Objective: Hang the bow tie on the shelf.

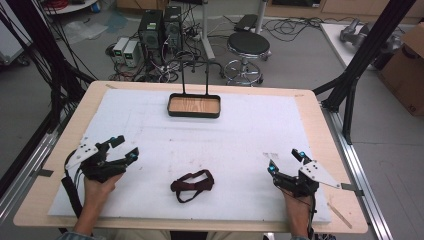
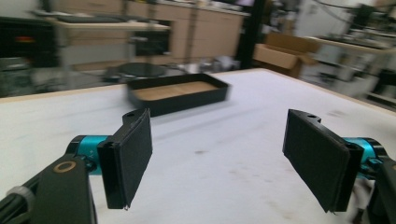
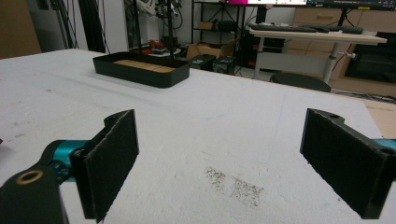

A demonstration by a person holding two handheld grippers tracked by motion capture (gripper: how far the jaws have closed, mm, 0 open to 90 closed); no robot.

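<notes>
**Bow tie waits between two empty tongs**

We see a dark maroon bow tie [image 1: 192, 184] lying at six o'clock on the white counter [image 1: 240, 145], its strap looped loosely. We judge it light, soft and floppy; the stiffer centre knot looks the best hold. The left tongs [image 1: 121, 148] at eight o'clock and right tongs [image 1: 285, 161] at four gape wide, empty. A black tray [image 1: 194, 106] sits at twelve.

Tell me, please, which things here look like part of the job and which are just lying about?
Likely part of the job, judging by their place on the white mat between two open grippers:
- dark red strap
- black tray with a tall handle
- left gripper
- right gripper

Just lying about:
- stool
- computer towers
- cardboard box
</notes>
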